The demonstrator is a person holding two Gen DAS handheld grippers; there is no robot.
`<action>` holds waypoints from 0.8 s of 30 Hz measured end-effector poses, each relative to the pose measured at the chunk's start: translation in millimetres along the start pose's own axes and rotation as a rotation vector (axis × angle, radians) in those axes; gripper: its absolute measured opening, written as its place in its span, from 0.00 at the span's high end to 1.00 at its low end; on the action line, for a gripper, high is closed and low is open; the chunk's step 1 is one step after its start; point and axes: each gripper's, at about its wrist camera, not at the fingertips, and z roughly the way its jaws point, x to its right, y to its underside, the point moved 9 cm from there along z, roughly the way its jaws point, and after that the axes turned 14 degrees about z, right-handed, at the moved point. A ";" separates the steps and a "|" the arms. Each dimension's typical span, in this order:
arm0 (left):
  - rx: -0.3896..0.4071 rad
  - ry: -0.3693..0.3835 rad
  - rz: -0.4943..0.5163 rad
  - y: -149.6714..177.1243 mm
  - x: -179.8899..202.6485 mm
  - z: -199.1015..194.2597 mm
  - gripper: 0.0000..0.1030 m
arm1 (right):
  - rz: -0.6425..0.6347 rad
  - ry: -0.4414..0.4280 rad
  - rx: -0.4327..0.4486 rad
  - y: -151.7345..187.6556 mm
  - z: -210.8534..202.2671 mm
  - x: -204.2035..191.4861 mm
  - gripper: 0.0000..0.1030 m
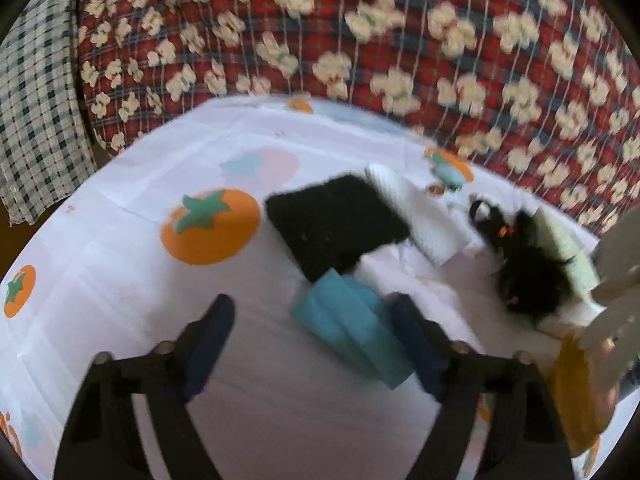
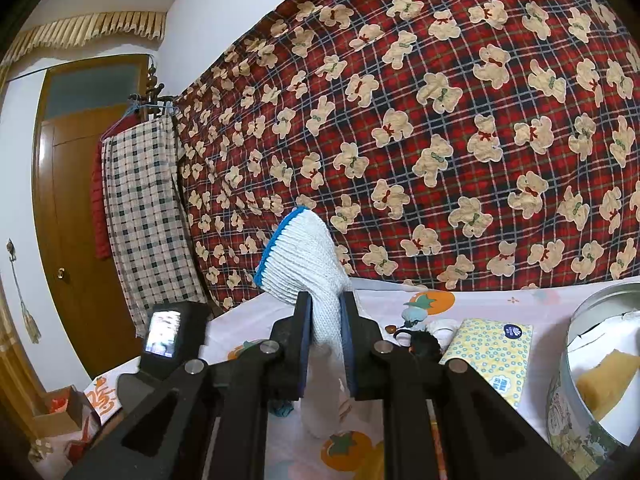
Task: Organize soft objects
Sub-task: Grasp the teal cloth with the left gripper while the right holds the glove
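Left gripper [image 1: 312, 336]: jaws parted, nothing gripped. A folded blue cloth [image 1: 352, 330] lies on the sheet [image 1: 100, 272] between the fingers, close against the inner face of the right-hand finger [image 1: 416, 344]; whether it touches that pad cannot be told through the blur. The left-hand finger [image 1: 208, 344] stands well clear of the cloth, over bare sheet. Just beyond the fingertips, a black pad [image 1: 340, 220] lies flat, its near corner at the blue cloth's far edge. Past it to the right, a white knit piece [image 1: 424, 220], then a black furry toy [image 1: 524, 264] with a light pack behind it. A yellow cloth [image 1: 576, 396] shows at the right edge, outside the right-hand finger. Right gripper [image 2: 326, 344]: clenched on a white glove [image 2: 308, 256] with a blue cuff. The pads pinch the glove low down; the cuff end stands up above the fingertips and the rest hangs down between the fingers toward the sheet. To the right of these fingers: a yellow tissue pack [image 2: 492, 352] flat on the sheet, the furry toy [image 2: 424, 344] just beside its near-left corner, and farther right a round tin [image 2: 568, 408] holding a yellow cloth [image 2: 604, 384]. To the left of the fingers, the back of the other gripper with a small lit screen [image 2: 162, 334]. A red bear-print blanket [image 2: 440, 120] hangs behind everything.
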 end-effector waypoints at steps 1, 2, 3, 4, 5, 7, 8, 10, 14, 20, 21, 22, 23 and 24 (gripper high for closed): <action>-0.030 -0.010 0.001 1.9 1.0 5.6 0.25 | 0.006 0.000 -0.002 0.2 -0.1 0.5 0.85; -0.059 -0.011 -0.010 3.9 0.2 10.8 0.26 | 0.013 0.000 -0.004 0.2 0.1 1.1 0.85; -0.082 -0.003 -0.027 6.5 -1.6 15.3 0.26 | 0.019 0.000 -0.006 0.3 0.3 1.6 0.85; -0.073 0.000 -0.036 5.4 -2.8 14.7 0.26 | 0.022 0.000 -0.008 0.4 0.4 1.9 0.85; -0.075 -0.002 -0.044 6.5 -4.1 15.4 0.26 | 0.022 0.001 -0.007 0.4 -0.1 2.6 0.85; -0.072 0.001 -0.048 7.5 -4.3 14.5 0.26 | 0.020 0.002 -0.006 -0.2 -0.4 2.9 0.85; -0.069 0.007 -0.053 9.5 -3.9 12.5 0.26 | 0.021 0.000 -0.006 -0.3 -0.3 3.3 0.85; -0.064 0.021 -0.058 13.4 -2.6 8.3 0.27 | 0.027 -0.002 -0.008 -0.1 0.1 3.7 0.85; -0.071 0.005 -0.055 12.8 -5.3 7.4 0.28 | 0.033 -0.002 -0.008 -0.4 -1.0 4.1 0.85; -0.100 -0.052 0.012 3.7 -0.3 20.1 0.61 | 0.030 0.001 -0.006 -0.8 -1.2 4.6 0.85; -0.092 -0.040 0.019 2.8 1.5 18.9 0.67 | 0.032 0.004 -0.002 -1.7 -1.8 5.7 0.85; -0.085 -0.030 0.018 2.4 1.9 17.8 0.69 | 0.035 0.007 0.002 -3.0 -3.0 7.0 0.85; -0.081 -0.023 0.006 2.7 -0.5 17.1 0.73 | 0.037 0.010 0.005 -3.6 -3.8 7.3 0.85; -0.076 -0.015 -0.010 2.8 -3.4 16.8 0.77 | 0.040 0.014 0.009 -4.6 -4.4 8.9 0.85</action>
